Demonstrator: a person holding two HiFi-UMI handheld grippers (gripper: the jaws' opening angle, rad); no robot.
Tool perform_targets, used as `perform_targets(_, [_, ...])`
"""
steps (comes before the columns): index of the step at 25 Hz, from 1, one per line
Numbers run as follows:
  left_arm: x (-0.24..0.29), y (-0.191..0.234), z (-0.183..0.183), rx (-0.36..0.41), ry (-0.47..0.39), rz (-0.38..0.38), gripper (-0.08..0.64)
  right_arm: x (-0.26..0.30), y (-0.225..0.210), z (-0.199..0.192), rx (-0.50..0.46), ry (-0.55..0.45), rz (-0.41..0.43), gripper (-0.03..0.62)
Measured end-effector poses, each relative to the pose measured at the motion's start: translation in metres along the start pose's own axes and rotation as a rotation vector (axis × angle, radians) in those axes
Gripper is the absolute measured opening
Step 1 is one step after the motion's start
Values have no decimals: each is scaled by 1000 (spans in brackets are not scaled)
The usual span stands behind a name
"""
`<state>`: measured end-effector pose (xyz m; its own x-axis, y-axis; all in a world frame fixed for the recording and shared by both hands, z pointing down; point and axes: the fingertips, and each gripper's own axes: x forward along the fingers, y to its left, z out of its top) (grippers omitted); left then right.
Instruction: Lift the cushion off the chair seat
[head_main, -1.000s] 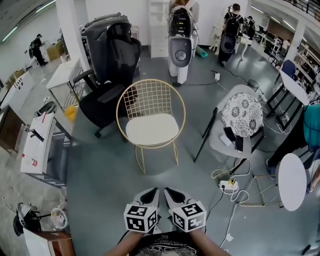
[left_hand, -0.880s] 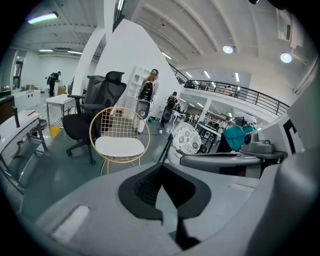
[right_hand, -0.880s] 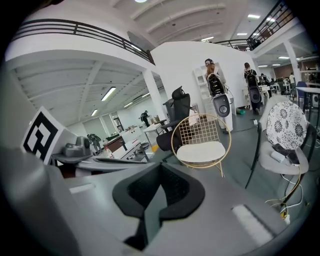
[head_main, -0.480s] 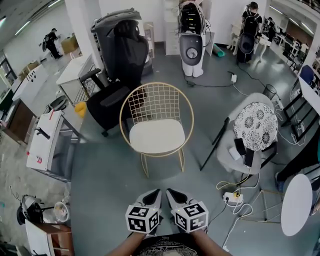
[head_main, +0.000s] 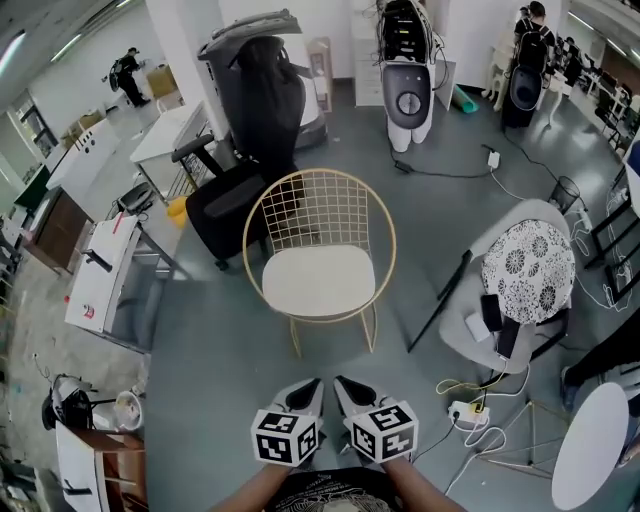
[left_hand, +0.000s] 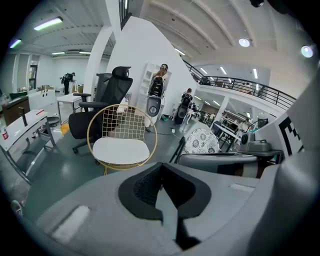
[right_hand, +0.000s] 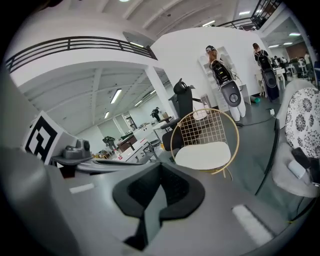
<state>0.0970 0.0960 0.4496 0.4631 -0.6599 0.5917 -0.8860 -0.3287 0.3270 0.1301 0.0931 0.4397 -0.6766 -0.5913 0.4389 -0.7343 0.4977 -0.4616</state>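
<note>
Nothing is lifted yet: the white cushion (head_main: 318, 281) lies flat on the seat of the gold wire chair (head_main: 322, 205), well ahead of the left gripper (head_main: 304, 392) and right gripper (head_main: 348, 390), both pressed together and empty. Since a second ago the chair has drawn nearer in the head view

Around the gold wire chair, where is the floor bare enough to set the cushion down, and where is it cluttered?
Bare floor in front of the gold wire chair, and more behind it toward the white pod. Crowded: black office chair close at its left; patterned chair, cables and power strip at right.
</note>
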Motion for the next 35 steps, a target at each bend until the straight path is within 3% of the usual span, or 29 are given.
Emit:
perform_targets(8, [11, -3, 8, 13, 7, 37, -9, 1, -24, 10, 29, -4, 10, -2])
perform_targets(18, [43, 17, 26, -19, 3, -2, -9, 28, -40, 20, 18, 34, -24, -2])
perform_targets(24, [71, 52, 46, -31, 14, -25, -9, 70, -45, 37, -6, 71, -41, -2])
perform_targets(35, [93, 129, 80, -122, 0, -120, -9, 158, -23, 65, -65, 151, -75, -2])
